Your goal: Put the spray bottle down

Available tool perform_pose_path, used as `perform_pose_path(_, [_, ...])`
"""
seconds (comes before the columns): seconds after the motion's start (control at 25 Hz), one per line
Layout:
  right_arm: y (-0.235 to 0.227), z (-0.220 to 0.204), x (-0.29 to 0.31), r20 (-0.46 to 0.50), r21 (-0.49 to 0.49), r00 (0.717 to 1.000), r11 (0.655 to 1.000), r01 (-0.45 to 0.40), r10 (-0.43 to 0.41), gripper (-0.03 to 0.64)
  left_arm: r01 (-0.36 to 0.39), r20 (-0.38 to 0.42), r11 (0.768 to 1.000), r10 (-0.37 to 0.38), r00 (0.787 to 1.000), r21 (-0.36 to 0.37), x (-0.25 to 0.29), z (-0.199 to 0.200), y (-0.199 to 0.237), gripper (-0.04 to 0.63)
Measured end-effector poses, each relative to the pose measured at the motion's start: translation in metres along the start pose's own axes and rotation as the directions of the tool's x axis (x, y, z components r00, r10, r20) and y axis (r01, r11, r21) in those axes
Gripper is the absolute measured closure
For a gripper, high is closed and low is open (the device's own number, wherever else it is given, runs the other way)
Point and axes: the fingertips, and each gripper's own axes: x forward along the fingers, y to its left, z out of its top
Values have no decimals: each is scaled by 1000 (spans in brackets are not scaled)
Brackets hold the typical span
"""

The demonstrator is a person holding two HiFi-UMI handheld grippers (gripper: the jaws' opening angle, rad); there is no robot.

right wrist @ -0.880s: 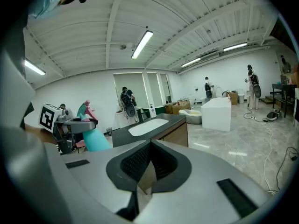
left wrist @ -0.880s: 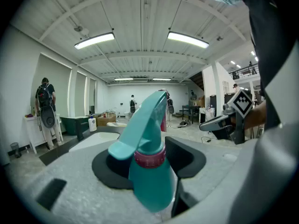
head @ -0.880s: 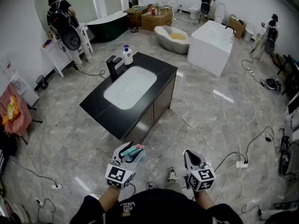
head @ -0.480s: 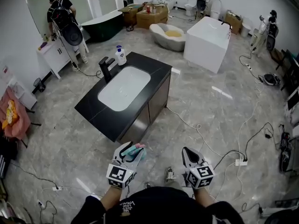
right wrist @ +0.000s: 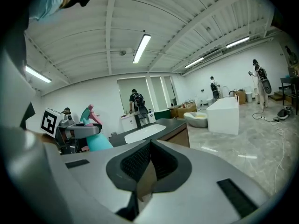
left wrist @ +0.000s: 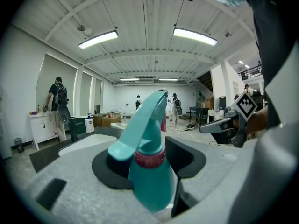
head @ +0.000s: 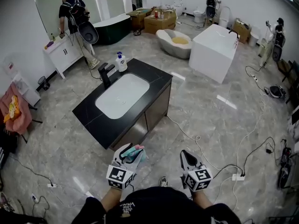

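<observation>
A teal spray bottle (head: 136, 152) with a pink collar stands between the jaws of my left gripper (head: 130, 155), which is shut on its body. In the left gripper view the spray bottle (left wrist: 148, 171) fills the middle, nozzle pointing away and up. My right gripper (head: 188, 158) is held beside it at the same height, shut with nothing in it; in its own view the right gripper (right wrist: 148, 164) shows its pads meeting. Ahead stands a black vanity counter (head: 156, 76) with a white sink (head: 122, 95).
A black faucet (head: 105, 72) and a white pump bottle (head: 121, 62) stand at the counter's far end. Cables (head: 201, 139) and a power strip (head: 237, 177) lie on the marble floor to the right. A white bathtub (head: 212, 43) stands beyond, and a person (head: 74, 13) at the back left.
Both grippers keep their place in the head view and the bottle stays gripped. The vanity has slid slightly left, and the person at the back left has stepped right.
</observation>
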Motion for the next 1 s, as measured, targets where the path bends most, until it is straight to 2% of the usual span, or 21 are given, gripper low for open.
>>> perform_pose_path(0.24, [-32,8,12,-17,-37,998,997,-69,69,614,-54,9,998,54,998,-12,34,3,-14,377])
perform_pose_path(0.52, [-57,10,23,-35,-3,997,998,-71,70,614,-74,-5,997,74,997,-23,57,5,-14,377])
perform_pose_path(0.76, [-70,15,57,-39,5,997,998,-61,61,614,-69,-12,997,69,998,-35,86,2,10,377])
perform_pose_path(1.0, [-81,35,105,-29,11,999,999,-31,31,614,-54,-8,998,54,999,-44,128,8,55,377])
